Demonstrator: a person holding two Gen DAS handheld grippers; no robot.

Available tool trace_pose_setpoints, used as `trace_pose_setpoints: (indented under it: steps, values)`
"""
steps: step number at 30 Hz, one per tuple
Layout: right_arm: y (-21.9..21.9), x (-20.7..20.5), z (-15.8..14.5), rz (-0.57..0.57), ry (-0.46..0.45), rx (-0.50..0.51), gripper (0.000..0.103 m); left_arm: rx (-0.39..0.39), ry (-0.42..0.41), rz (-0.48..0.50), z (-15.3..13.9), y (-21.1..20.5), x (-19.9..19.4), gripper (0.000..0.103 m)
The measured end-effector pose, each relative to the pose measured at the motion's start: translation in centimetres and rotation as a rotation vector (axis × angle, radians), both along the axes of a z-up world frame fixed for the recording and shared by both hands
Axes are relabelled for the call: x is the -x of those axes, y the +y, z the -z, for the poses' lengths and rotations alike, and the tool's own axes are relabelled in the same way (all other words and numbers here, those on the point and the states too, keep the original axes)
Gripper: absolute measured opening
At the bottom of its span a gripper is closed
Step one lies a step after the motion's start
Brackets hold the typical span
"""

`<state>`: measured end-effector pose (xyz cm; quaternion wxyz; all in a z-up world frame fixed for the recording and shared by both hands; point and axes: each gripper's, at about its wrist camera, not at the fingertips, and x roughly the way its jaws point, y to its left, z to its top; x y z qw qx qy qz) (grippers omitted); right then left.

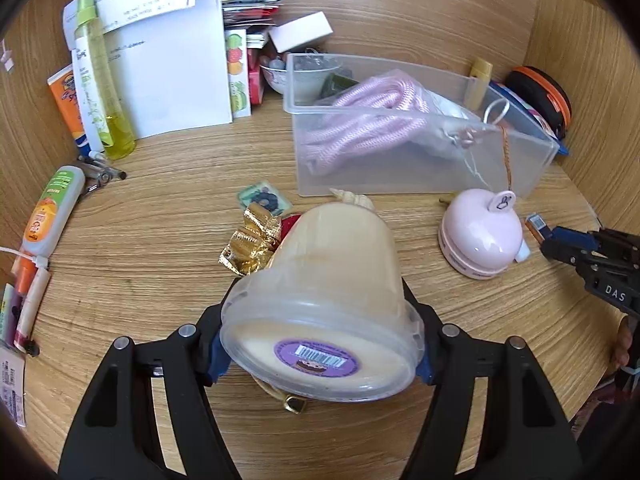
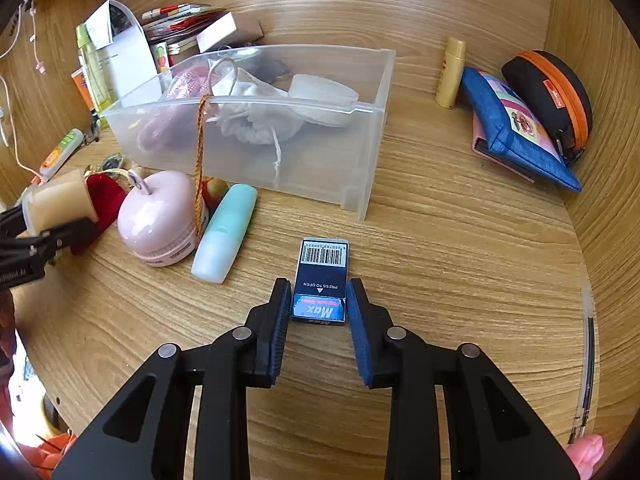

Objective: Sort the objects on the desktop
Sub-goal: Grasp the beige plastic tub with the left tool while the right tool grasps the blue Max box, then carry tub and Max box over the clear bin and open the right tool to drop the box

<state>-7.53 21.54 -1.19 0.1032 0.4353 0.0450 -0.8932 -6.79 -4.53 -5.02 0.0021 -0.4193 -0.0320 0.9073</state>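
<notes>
A cream bell-shaped plastic tub with a purple barcode sticker on its base lies tilted, and my left gripper is shut on its wide end. The right wrist view shows the same tub at the left edge. A small dark staple box marked "PRESS TO OPEN" lies flat on the wooden desk. My right gripper is shut on its near end, one blue pad against each side. From the left wrist view, that gripper sits at the far right with the box at its tip.
A clear plastic bin holds pink rope and a white drawstring pouch. In front of it sit a pink apple-shaped gadget and a mint tube. Pouches lie far right; bottles and papers stand at the left.
</notes>
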Motion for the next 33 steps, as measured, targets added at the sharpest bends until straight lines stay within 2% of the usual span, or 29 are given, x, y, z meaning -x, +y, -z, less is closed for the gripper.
trace_pose_setpoints:
  steps: [13,29,33]
  values:
    - [1.0,-0.6,-2.2,0.009,0.049,0.055,0.025,-0.034,0.059,-0.008,-1.6,0.4,-0.9,0.069]
    - [1.2,-1.6,-6.0,0.007,0.152,0.028,0.025,-0.052,0.151,0.026,-5.3,1.6,-0.7,0.069]
    - [1.0,-1.9,-7.5,-0.003,0.200,0.007,0.025,-0.103,0.154,0.035,-5.9,1.4,-0.1,0.069]
